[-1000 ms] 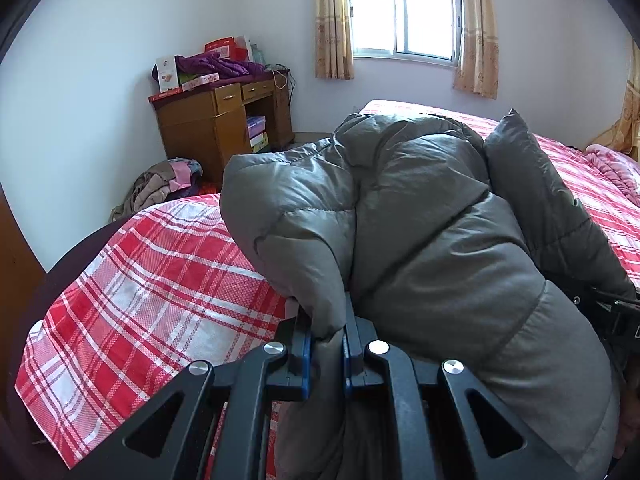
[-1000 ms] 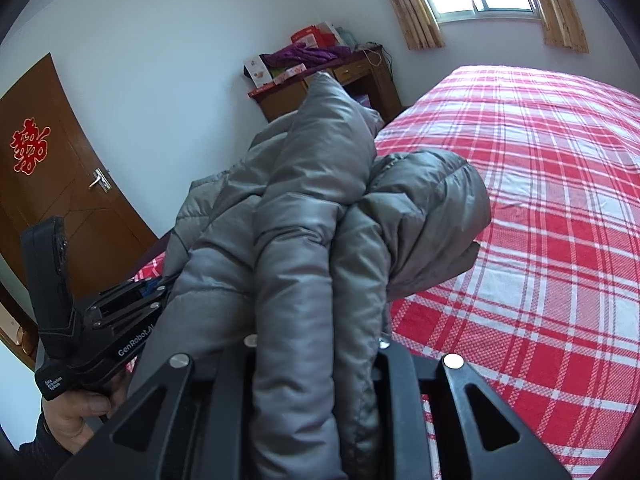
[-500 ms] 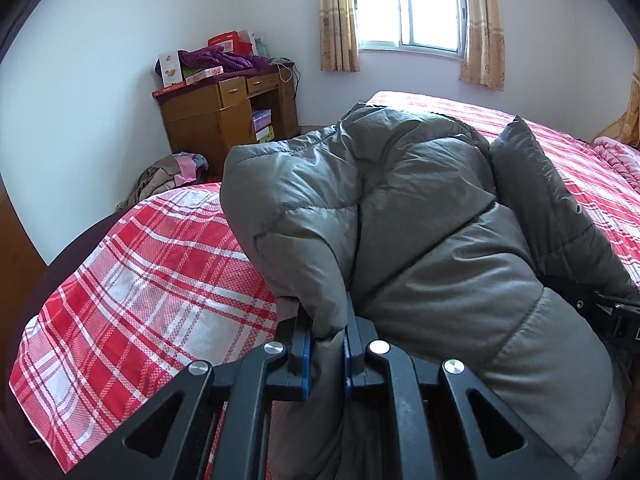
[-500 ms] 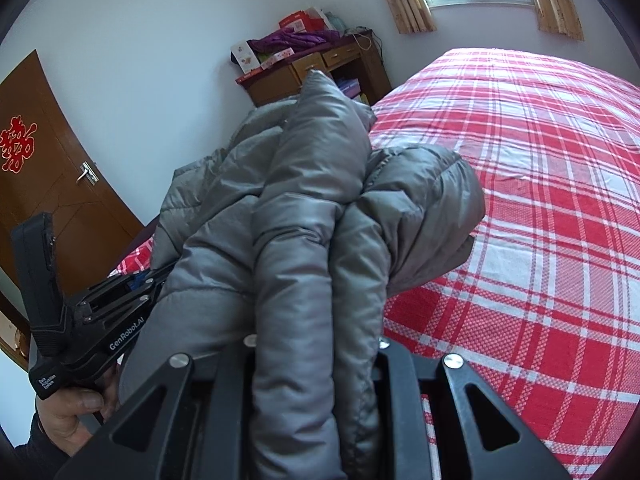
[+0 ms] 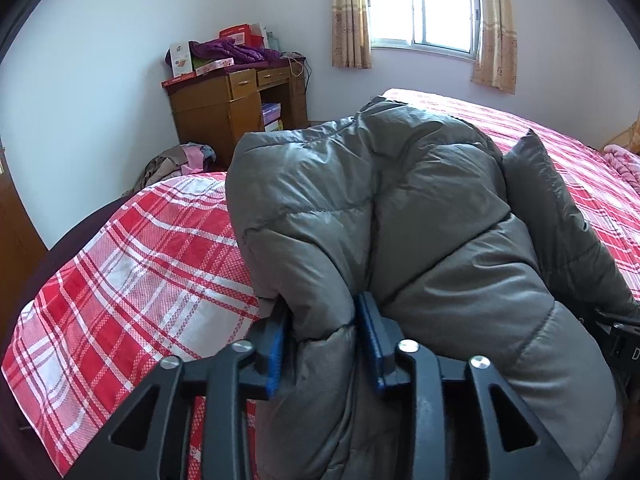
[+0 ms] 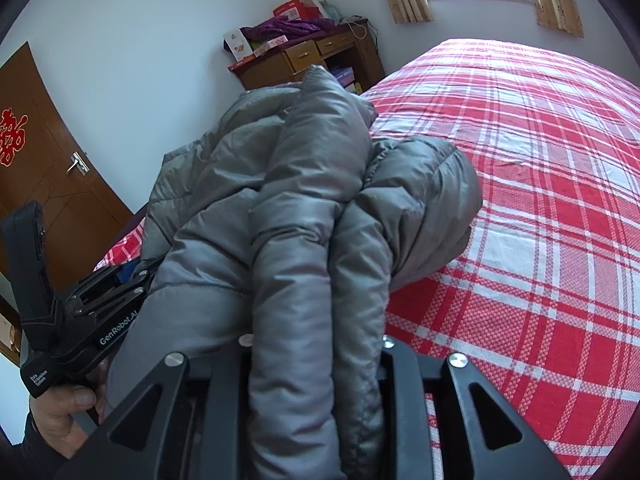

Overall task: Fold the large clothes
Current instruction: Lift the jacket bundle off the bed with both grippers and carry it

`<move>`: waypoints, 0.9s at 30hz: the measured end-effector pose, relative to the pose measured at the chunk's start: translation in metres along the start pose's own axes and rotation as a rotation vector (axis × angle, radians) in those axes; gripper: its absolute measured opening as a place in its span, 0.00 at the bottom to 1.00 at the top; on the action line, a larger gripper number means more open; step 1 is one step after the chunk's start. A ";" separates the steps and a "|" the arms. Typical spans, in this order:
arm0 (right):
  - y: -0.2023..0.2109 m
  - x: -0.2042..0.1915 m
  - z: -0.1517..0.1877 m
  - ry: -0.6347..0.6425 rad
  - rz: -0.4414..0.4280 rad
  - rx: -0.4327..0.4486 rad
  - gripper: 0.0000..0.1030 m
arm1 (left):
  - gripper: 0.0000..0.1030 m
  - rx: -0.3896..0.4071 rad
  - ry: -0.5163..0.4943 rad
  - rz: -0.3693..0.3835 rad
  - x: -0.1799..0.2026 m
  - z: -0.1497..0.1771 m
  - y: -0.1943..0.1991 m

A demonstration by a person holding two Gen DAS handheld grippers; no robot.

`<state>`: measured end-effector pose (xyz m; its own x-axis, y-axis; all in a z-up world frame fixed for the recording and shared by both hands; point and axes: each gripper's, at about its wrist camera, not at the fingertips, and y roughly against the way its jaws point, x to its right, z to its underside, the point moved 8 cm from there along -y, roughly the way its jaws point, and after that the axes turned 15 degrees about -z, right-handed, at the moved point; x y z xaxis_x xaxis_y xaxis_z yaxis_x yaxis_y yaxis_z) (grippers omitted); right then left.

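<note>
Two sets of tongs are on my screens, both at the near edge of a grey puffer jacket [image 5: 420,216] that lies bunched up on the red plaid bed [image 5: 132,272]. My left tongs [image 5: 324,344] have just been opening: their blue pads [image 5: 370,332] now stand apart on either side of a fold of the jacket, the padding still bulging between them, and I cannot say whether they still press on it. My right tongs [image 6: 316,344] are clamped on a thick roll of the same jacket [image 6: 304,216]; their fingertips are buried under the fabric, which fills the whole gap, and the jaws have lately eased a little wider. From the right wrist view I see the left tongs [image 6: 132,276] low at the left, nosed into the jacket's side, with a hand [image 6: 60,412] gripping their handle. Beyond the bed a wooden table [image 5: 236,108] stands against the wall, piled with boxes and a purple garment [image 5: 232,50].
</note>
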<state>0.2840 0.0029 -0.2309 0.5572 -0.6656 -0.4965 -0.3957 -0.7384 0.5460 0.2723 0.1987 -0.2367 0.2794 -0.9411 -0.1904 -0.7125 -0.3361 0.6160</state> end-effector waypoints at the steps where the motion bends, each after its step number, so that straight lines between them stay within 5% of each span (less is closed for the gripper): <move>1: 0.000 0.001 0.000 -0.004 0.002 -0.001 0.27 | 0.41 -0.001 0.004 -0.001 -0.001 0.000 -0.001; 7: -0.002 0.007 0.005 -0.033 0.000 -0.005 0.34 | 0.52 -0.005 0.018 -0.012 -0.003 0.003 -0.008; 27: -0.012 0.019 0.010 -0.068 0.021 -0.023 0.48 | 0.68 -0.033 0.066 -0.014 -0.010 0.008 -0.019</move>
<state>0.2922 -0.0017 -0.2533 0.4983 -0.6870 -0.5289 -0.3895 -0.7224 0.5714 0.2774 0.2142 -0.2525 0.3319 -0.9314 -0.1493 -0.6865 -0.3471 0.6389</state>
